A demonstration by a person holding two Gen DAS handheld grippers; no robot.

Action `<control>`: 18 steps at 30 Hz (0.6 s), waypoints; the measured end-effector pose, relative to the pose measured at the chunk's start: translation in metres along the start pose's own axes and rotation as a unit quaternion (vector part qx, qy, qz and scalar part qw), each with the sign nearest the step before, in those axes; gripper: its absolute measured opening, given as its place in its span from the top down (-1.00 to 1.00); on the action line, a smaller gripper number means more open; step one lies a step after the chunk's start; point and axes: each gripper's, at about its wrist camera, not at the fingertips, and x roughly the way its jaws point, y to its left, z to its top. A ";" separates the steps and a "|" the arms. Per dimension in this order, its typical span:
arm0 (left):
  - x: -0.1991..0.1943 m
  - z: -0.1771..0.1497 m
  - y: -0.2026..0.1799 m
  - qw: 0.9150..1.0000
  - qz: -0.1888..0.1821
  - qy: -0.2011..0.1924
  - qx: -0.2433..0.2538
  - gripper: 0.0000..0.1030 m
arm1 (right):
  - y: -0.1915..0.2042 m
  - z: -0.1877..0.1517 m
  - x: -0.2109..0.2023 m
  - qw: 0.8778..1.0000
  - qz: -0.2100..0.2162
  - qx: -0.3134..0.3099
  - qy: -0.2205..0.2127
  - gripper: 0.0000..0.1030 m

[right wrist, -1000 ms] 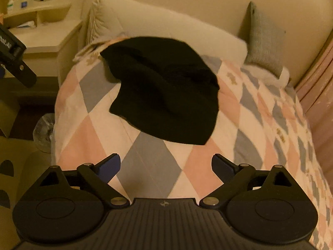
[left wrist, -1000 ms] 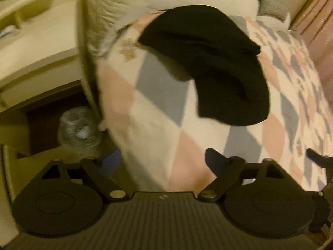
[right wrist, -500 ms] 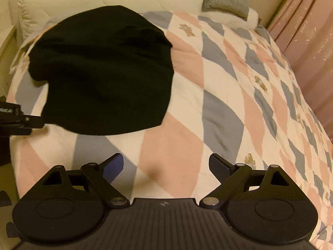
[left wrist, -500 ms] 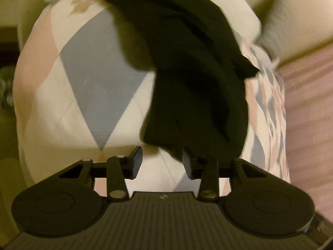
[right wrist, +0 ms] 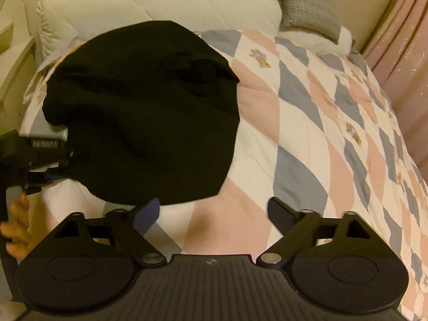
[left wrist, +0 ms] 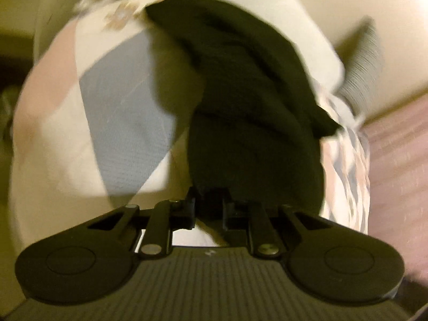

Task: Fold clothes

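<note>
Your left gripper is clamped on the black garment's edge; your right gripper hovers, fingers apart.

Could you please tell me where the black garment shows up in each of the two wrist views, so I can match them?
Left wrist: the black garment fills the centre, running down to the left gripper, whose fingers are closed on its near edge.
Right wrist: it lies left of centre, above the open right gripper.
Shared landmark: the grey cushion at the bed's head.
</note>
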 end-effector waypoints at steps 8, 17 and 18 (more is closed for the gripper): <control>-0.037 -0.030 0.016 0.986 0.036 0.082 0.137 0.70 | -0.007 0.020 -0.004 0.998 0.052 0.007 -0.019 0.13; -0.020 0.117 0.081 1.000 0.008 -0.009 -0.012 -0.05 | 0.089 -0.036 0.002 0.991 0.095 -0.087 -0.021 -0.33; -0.013 0.133 0.087 0.999 0.001 -0.018 -0.032 -0.05 | 0.106 -0.042 0.003 0.989 0.096 -0.110 -0.027 -0.33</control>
